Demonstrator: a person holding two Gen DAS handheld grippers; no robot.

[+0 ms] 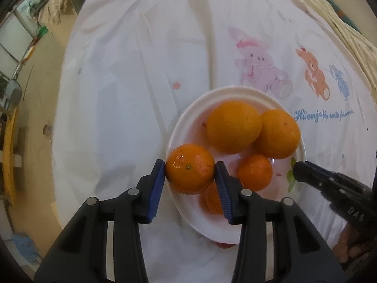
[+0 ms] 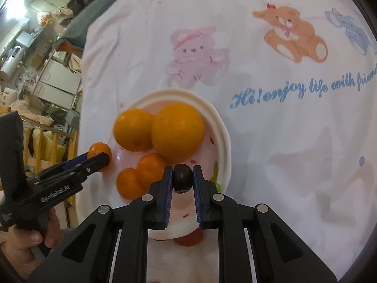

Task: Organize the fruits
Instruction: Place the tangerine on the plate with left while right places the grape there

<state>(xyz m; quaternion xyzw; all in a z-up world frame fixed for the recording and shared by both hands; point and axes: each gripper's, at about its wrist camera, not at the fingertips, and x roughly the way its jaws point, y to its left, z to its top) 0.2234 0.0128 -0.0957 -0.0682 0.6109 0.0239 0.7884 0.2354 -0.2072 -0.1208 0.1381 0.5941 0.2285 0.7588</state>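
In the left wrist view, my left gripper (image 1: 190, 165) is shut on a small mandarin (image 1: 188, 176), held just above the left rim of a white plate (image 1: 235, 90). Two large oranges (image 1: 234, 127) (image 1: 278, 134) and a small mandarin (image 1: 255, 173) lie on the plate; another mandarin is half hidden behind my right finger. In the right wrist view, my right gripper (image 2: 182, 168) is shut on a small dark round fruit (image 2: 181, 181) over the plate's (image 2: 223, 127) near part. The left gripper (image 2: 101, 159) with its mandarin (image 2: 99, 149) shows at the left.
A white cloth (image 1: 129, 82) printed with cartoon bears and blue lettering covers the table. A red fruit (image 2: 190, 238) peeks from under the plate's near edge. Beyond the cloth's left edge are a floor and cluttered furniture (image 2: 59, 77). A hand (image 2: 23, 238) grips the left tool.
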